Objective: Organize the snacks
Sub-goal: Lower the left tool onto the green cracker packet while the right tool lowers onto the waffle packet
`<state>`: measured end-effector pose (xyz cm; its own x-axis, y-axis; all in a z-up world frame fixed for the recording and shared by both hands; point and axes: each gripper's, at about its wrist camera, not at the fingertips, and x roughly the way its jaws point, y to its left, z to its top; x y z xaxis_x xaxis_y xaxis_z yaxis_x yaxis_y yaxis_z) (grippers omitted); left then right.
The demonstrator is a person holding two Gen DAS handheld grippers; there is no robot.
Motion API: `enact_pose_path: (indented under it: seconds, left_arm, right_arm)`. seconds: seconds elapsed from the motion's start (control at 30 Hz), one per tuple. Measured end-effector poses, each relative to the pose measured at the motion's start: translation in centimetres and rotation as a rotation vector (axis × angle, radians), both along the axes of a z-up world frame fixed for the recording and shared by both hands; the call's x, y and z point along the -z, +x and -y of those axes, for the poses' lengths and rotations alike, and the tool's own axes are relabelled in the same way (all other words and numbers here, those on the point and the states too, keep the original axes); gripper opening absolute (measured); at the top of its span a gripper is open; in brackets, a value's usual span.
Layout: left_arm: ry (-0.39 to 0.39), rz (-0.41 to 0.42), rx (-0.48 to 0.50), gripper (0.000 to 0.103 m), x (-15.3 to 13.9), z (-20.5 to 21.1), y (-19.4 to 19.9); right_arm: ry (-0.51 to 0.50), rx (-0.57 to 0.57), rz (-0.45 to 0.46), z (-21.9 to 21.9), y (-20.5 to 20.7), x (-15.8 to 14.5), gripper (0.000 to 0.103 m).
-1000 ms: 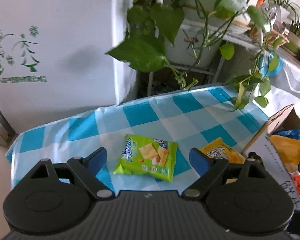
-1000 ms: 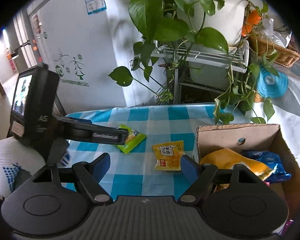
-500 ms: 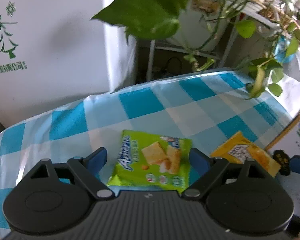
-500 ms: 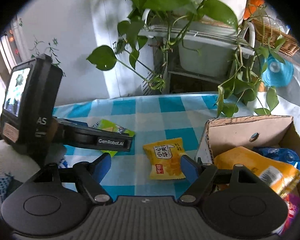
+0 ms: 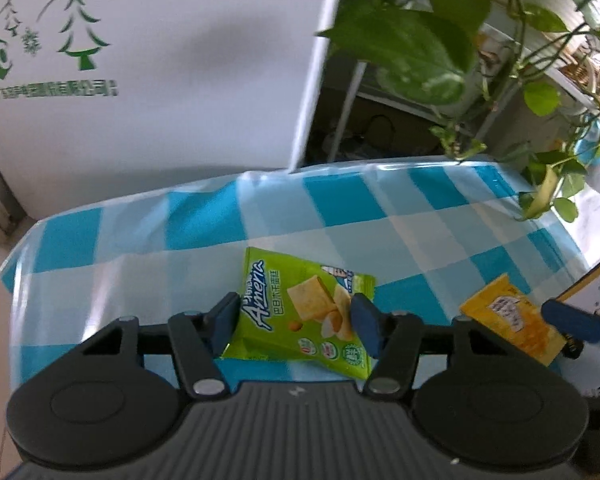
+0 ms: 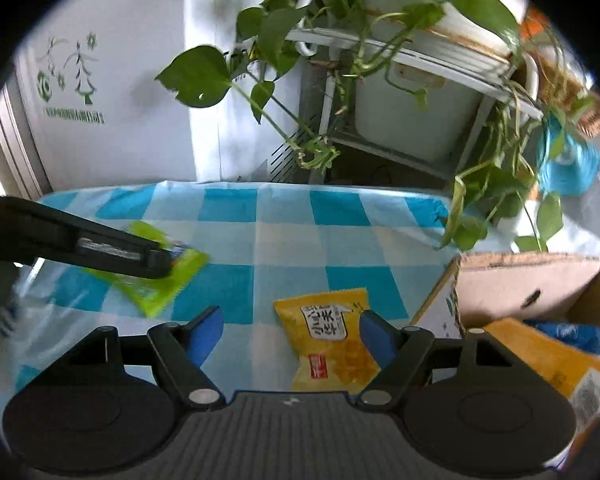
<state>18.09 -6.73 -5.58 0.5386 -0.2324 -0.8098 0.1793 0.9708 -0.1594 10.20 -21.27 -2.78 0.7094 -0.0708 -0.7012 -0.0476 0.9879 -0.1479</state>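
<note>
Your left gripper has its fingers spread on either side of the green cracker packet, which lies flat on the blue-and-white checked tablecloth; whether the pads touch it, you cannot tell. Your right gripper is spread too, with the yellow snack packet lying on the cloth between its fingers, just beside the open cardboard box that holds an orange bag and a blue bag.

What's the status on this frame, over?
Left gripper open, fingers straddling the green snack packet, not yet clamped. Right gripper open over the yellow snack packet. Cardboard box to the right, part filled. Nothing blocking.
</note>
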Motion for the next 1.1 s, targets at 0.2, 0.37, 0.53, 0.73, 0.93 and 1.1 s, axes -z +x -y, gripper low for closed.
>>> enact_pose_path:
  seconds: [0.2,0.37,0.53,0.73,0.93,1.1]
  left_arm:
    - [0.003,-0.022,-0.010,0.059,-0.1,-1.3,0.1]
    - [-0.002,-0.031,-0.016,0.060,-0.1,-2.4,-0.1]
    - [-0.001,-0.025,-0.017,0.061,0.0,-2.7,-0.3]
    - [-0.011,-0.032,-0.010,0.063,-0.1,-2.9,-0.1]
    - [-0.048,-0.050,-0.013,0.065,-0.1,-3.6,0.3]
    - [-0.081,-0.058,-0.034,0.065,-0.4,-3.8,0.5]
  right_arm:
    - [-0.034,-0.012,-0.021,-1.2,0.7,0.9,0.081]
    - [-0.030,0.062,-0.037,-1.1,1.7,1.8,0.083]
    - [-0.001,0.072,-0.054,-1.0,2.5,2.2,0.094]
    - [0.009,0.081,-0.079,-1.7,2.4,2.3,0.095]
    - [0.042,0.020,-0.108,-4.1,0.9,1.8,0.095]
    - [0.080,-0.043,-0.096,-5.5,-0.2,1.0,0.091]
